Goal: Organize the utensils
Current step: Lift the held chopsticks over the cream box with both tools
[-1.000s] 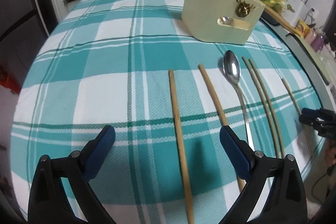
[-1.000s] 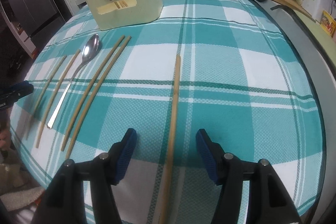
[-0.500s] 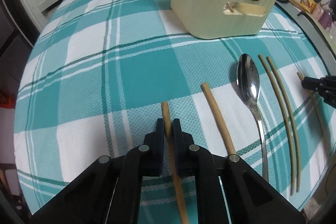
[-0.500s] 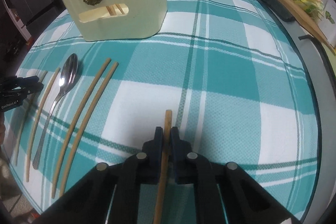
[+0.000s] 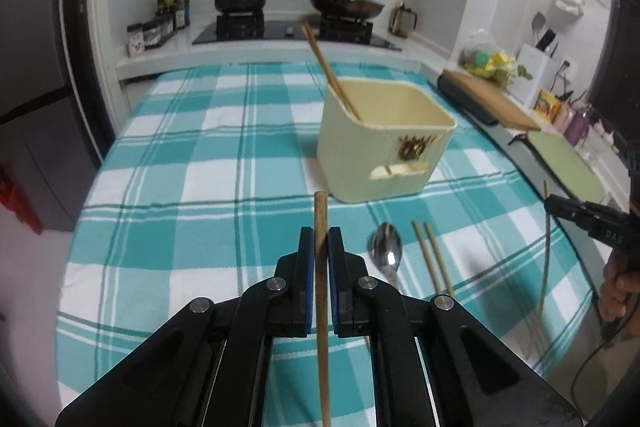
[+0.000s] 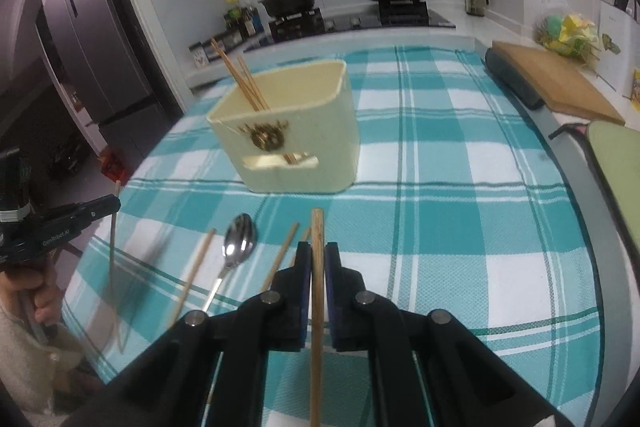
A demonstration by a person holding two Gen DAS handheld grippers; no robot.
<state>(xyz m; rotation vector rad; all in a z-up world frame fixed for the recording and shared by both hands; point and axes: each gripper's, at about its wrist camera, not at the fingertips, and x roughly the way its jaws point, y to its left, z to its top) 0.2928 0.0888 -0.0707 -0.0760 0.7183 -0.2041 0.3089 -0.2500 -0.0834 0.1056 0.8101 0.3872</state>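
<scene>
Low in each frame, the left gripper point(image 5: 320, 247) and right gripper point(image 6: 317, 263) each pinched a chopstick point(image 5: 321, 227) point(image 6: 317, 247); the holder point(image 5: 384, 143) stood mid-frame above the spoon point(image 5: 387, 251).

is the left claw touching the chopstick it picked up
Touching. The left wrist view shows the left claw with both blue pads pressed against the chopstick.

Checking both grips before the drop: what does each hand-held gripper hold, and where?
Each pinches one chopstick near its far end: left hand-held gripper its chopstick, right hand-held gripper another.
</scene>
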